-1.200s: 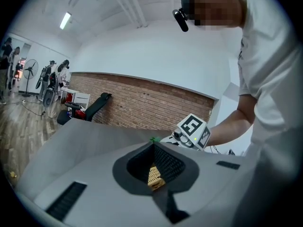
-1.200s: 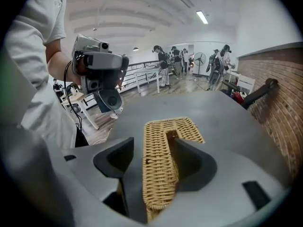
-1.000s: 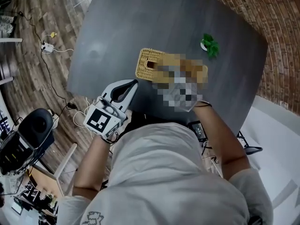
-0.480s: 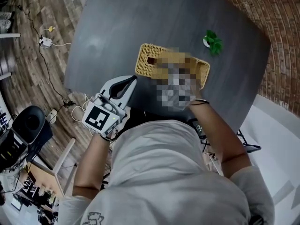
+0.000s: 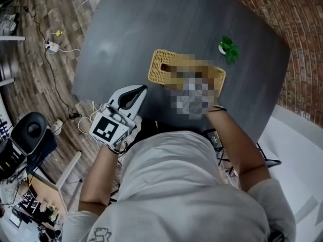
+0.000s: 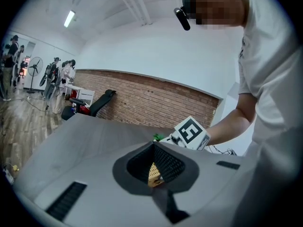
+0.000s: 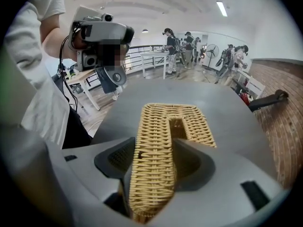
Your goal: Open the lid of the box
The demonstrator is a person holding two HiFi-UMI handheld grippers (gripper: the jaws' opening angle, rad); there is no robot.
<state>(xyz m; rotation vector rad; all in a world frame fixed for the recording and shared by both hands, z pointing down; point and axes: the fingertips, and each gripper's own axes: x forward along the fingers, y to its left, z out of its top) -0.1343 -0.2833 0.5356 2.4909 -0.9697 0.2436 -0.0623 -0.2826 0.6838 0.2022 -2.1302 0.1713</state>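
Observation:
A woven wicker box (image 5: 160, 67) lies on the dark grey table (image 5: 151, 24). In the right gripper view its lid (image 7: 187, 115) has a slot, and the near rim runs between my jaws. My right gripper (image 7: 154, 160) has just been closing, and both pads touch that wicker rim. In the head view a mosaic patch covers it; its marker cube (image 6: 191, 132) shows in the left gripper view. My left gripper (image 5: 144, 88) hangs off the table's near edge, shut and empty, pointing at the box (image 6: 154, 174).
A small green plant (image 5: 228, 48) stands on the table right of the box. Cables and a plug strip (image 5: 50, 48) lie on the wooden floor at the left, with a black chair (image 5: 30, 135) nearer. Several people stand far off (image 7: 189, 41).
The head view has swayed slightly. The box and the left gripper keep their places; the right hand stays over the box under the mosaic patch.

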